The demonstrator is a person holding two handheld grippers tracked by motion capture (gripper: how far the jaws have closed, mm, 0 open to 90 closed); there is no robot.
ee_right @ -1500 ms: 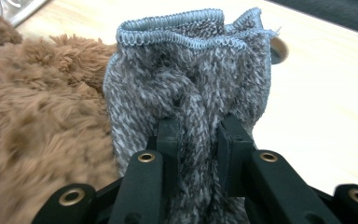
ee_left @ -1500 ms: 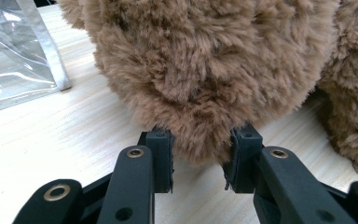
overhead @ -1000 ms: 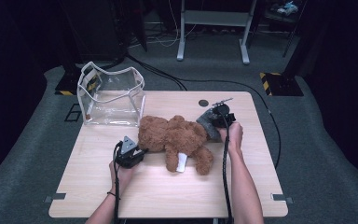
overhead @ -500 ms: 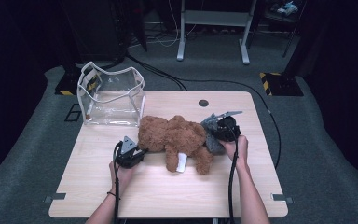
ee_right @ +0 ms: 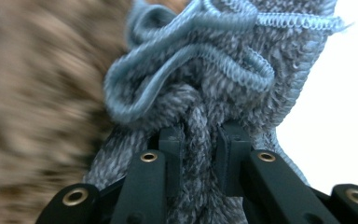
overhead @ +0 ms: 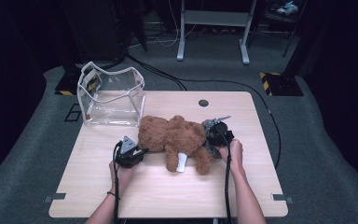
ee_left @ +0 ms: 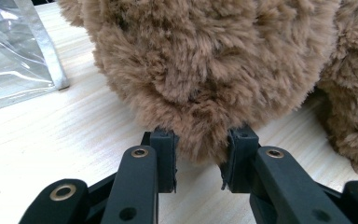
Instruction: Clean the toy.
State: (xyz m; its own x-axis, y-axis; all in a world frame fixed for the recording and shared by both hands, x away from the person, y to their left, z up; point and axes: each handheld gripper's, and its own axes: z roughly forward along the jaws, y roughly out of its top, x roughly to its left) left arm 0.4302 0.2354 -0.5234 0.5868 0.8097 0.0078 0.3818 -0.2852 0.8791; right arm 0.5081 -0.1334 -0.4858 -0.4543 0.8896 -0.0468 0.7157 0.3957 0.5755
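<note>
Fingers (ee_left: pixel 164 154) of the left gripper (overhead: pixel 129 153) are closed on a tuft of the brown teddy bear's (overhead: pixel 175 137) fur at its left end; fur bulges between the pads. Fingers (ee_right: pixel 173 154) of the right gripper (overhead: pixel 216 140) are clamped on a fold of grey-blue knitted cloth (ee_right: pixel 223 70), bunched above the pads, with the bear's fur just beside it.

The bear lies on its side across the middle of the bench (overhead: pixel 168 196), near the clear plastic bag (overhead: pixel 112 95) standing open at the rear left.

Change noted: against the earlier high views, the right hand (overhead: pixel 233 151) has come nearer and lower along the bear's right end, carrying the cloth. The left hand has not shifted.

Assessment: both ends appear secured, so a lift toward the bag looks feasible next.
</note>
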